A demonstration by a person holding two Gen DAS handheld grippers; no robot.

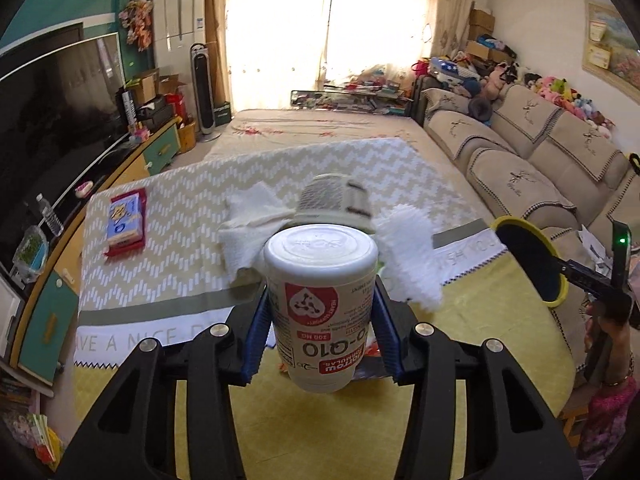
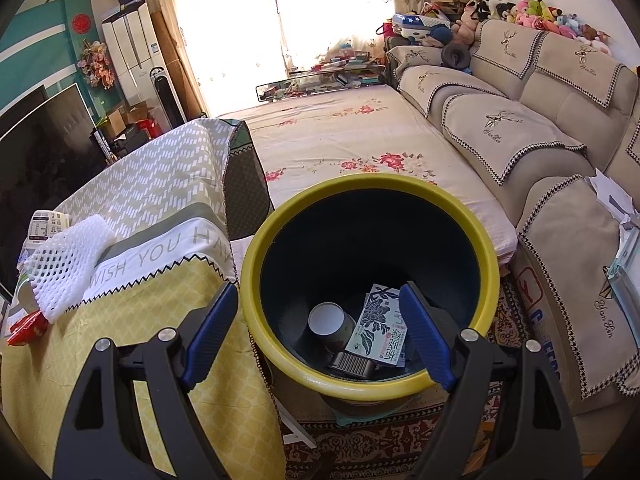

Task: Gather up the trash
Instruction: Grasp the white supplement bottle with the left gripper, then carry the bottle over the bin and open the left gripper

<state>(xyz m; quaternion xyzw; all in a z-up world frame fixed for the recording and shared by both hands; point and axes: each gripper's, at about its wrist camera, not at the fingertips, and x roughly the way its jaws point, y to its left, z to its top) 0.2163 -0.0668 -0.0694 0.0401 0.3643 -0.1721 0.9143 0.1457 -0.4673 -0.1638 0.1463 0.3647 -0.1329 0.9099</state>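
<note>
Nearest, the left gripper clenched the upside-down white plastic supplement bottle above the yellow-clothed table, while the right gripper hung released over the yellow-rimmed dark bin, white foam netting lying beyond.

White supplement bottle, upside-down, aloft

The bottle is white with a red heart badge. The bin has a yellow rim and dark inside. The cloth shows beige-white zigzags over yellow checks. Blue pads line black grippers. The foam net is white.
</note>
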